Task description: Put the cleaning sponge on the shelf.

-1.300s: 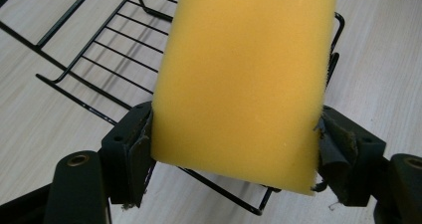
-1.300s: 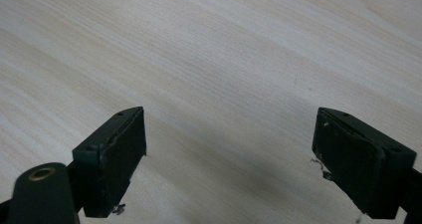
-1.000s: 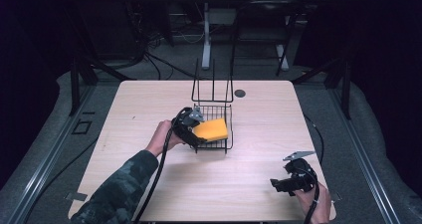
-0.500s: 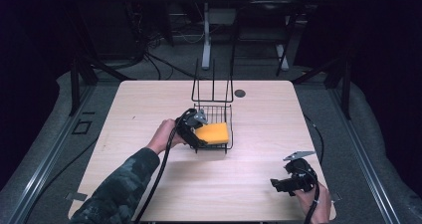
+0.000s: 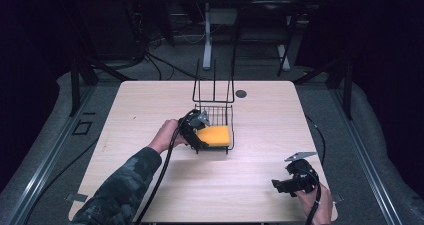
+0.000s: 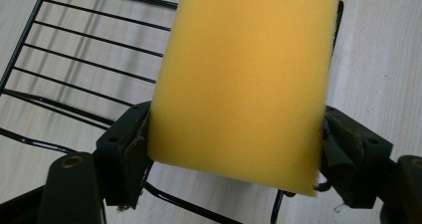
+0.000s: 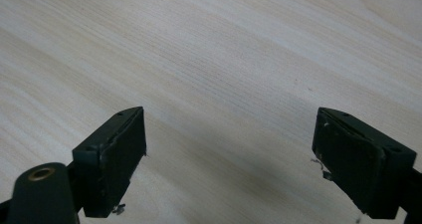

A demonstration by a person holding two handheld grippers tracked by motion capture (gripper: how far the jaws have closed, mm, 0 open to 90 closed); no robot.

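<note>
A yellow sponge (image 5: 216, 135) lies in the low tray of a black wire basket (image 5: 227, 107) at the table's middle. My left gripper (image 5: 203, 135) reaches in from the basket's left. In the left gripper view both pads still touch the sides of the sponge (image 6: 244, 79) over the basket wires (image 6: 74, 59). Its jaws have just been opening, with the sponge still between them. My right gripper (image 5: 280, 186) rests near the front right corner, held by a hand. It stands open over bare wood (image 7: 234, 134) with nothing between its fingers.
The basket has a tall wire back (image 5: 214, 82) on its far side. A small dark round disc (image 5: 241, 93) sits in the wooden tabletop (image 5: 145, 105) behind the basket. Cables trail from both grippers toward the front edge.
The sponge has sunk from a tilted pose to lie flatter in the basket, with my left gripper following it down slightly. The right gripper has not moved.
</note>
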